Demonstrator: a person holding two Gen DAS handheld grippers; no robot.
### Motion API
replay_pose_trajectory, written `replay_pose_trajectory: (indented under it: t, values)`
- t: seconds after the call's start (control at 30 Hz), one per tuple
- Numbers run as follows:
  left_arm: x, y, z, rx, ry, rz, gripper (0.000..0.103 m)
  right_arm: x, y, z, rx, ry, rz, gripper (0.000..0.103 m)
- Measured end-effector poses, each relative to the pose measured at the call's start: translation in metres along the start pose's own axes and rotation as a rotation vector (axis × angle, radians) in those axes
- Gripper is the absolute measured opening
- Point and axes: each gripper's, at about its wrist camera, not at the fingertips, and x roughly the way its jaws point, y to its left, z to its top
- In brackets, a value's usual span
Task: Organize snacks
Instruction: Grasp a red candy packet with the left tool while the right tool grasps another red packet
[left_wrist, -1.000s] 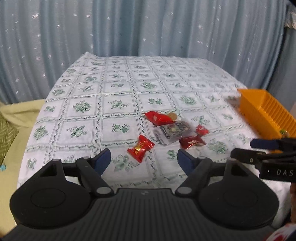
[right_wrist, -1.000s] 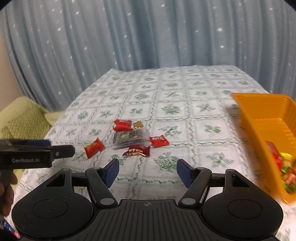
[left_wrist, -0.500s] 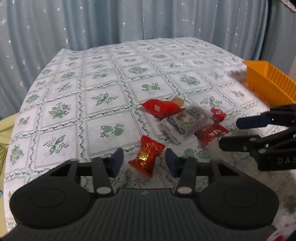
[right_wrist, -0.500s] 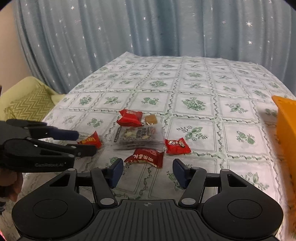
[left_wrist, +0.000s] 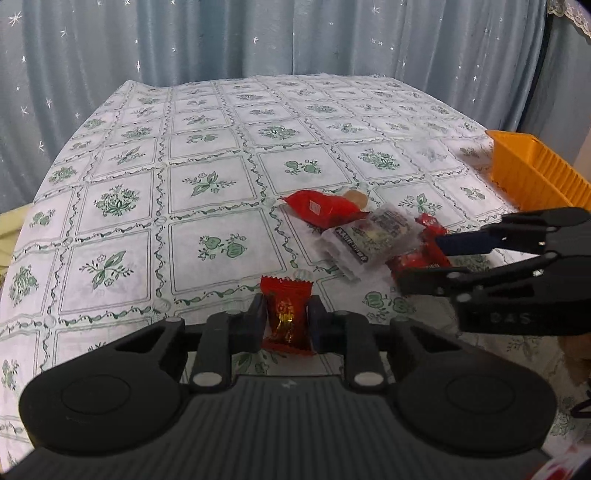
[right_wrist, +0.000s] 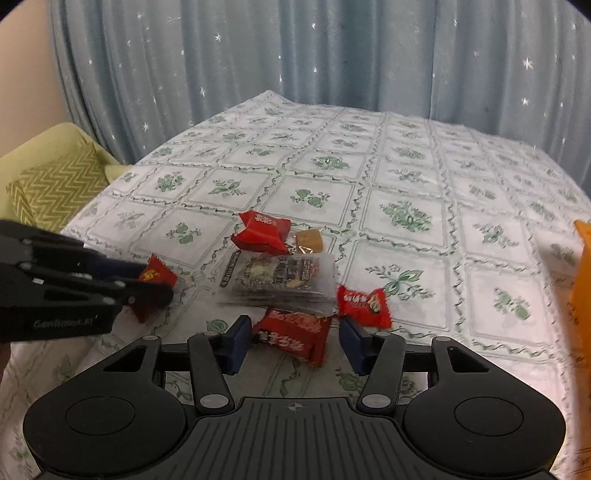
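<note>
My left gripper (left_wrist: 286, 319) is shut on a red-and-gold candy (left_wrist: 286, 295), low over the flowered tablecloth (left_wrist: 129, 240). My right gripper (right_wrist: 295, 343) straddles a red snack packet (right_wrist: 291, 334); its jaws are closing, and a small gap still shows at the right pad (right_wrist: 352, 343). Beyond it lie a clear packet (right_wrist: 277, 277), a bigger red packet (right_wrist: 262, 232), a small red candy (right_wrist: 364, 306) and a caramel (right_wrist: 308, 240). The left wrist view shows the right gripper (left_wrist: 421, 263) over the same pile, where the clear packet (left_wrist: 369, 240) lies.
An orange basket (left_wrist: 535, 173) stands at the table's right edge; only its corner (right_wrist: 581, 280) shows in the right wrist view. A yellow-green cushion (right_wrist: 55, 184) sits beyond the table's left edge. Blue curtains hang behind the table.
The left gripper came down onto the red-and-gold candy and shut on it. The right gripper moved forward and down to the red packet, and its jaws have narrowed.
</note>
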Motion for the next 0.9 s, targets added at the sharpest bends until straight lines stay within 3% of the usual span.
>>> replay_pose_trajectory:
  t: [0.2, 0.37, 0.53, 0.9]
  values:
    - [0.001, -0.006, -0.002, 0.013, 0.005, -0.008, 0.021, 0.004, 0.007, -0.002, -0.061, -0.017, -0.017, 0.054]
    - [-0.001, -0.011, -0.003, 0.021, 0.003, -0.014, 0.021, 0.001, 0.009, -0.004, -0.043, -0.022, -0.038, 0.039]
    - [-0.007, -0.016, -0.002, 0.011, -0.006, -0.019, 0.021, -0.010, 0.008, -0.008, -0.015, -0.026, -0.055, 0.034]
    - [-0.029, -0.037, -0.004, 0.004, -0.025, -0.021, 0.021, -0.059, 0.001, -0.013, 0.070, -0.077, -0.086, 0.034]
